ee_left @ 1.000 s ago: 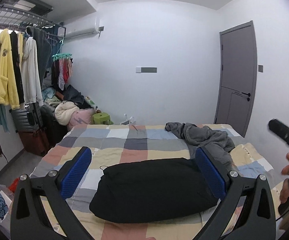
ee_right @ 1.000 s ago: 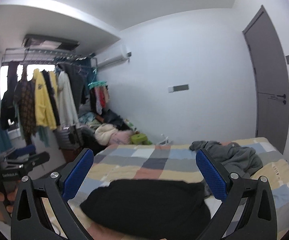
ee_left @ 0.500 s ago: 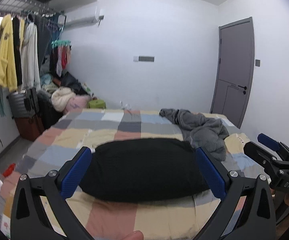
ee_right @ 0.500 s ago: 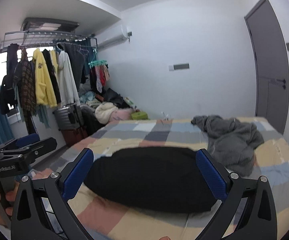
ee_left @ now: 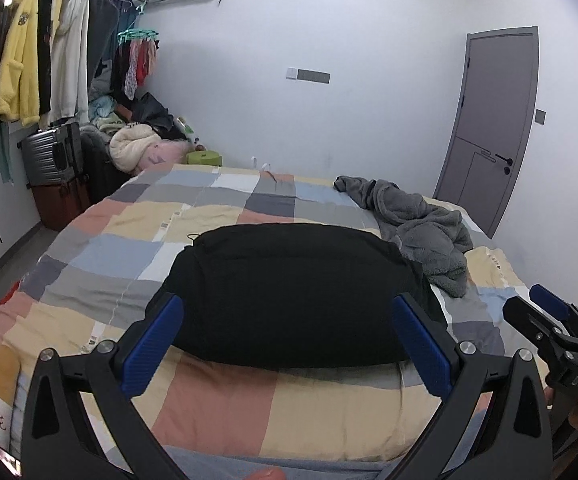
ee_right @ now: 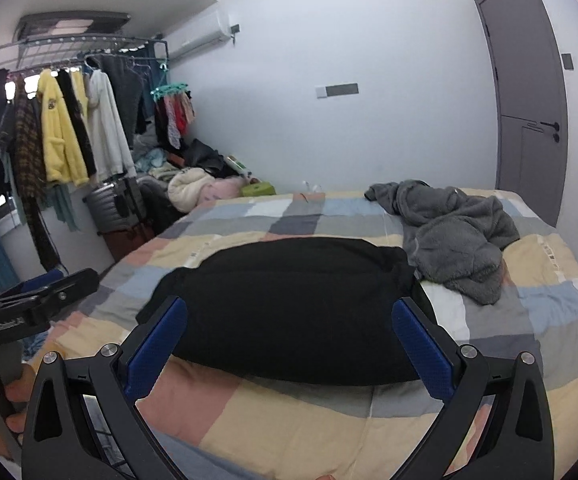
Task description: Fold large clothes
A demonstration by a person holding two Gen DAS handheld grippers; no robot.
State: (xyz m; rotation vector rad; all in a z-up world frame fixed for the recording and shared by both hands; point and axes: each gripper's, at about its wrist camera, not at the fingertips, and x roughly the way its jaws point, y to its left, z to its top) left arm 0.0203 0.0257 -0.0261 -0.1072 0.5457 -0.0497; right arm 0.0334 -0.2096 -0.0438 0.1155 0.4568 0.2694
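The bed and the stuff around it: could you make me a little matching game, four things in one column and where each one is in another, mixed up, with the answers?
Things:
1. black garment
2. grey fleece garment
3. yellow robe
4. silver suitcase

Places:
A. hanging on the rack by the left wall
B. crumpled on the far right part of the bed
C. standing on the floor under the hanging clothes
D. lying in a neat flat shape in the middle of the checked quilt

Pairs: 1-D, 2-B, 3-A, 4-C
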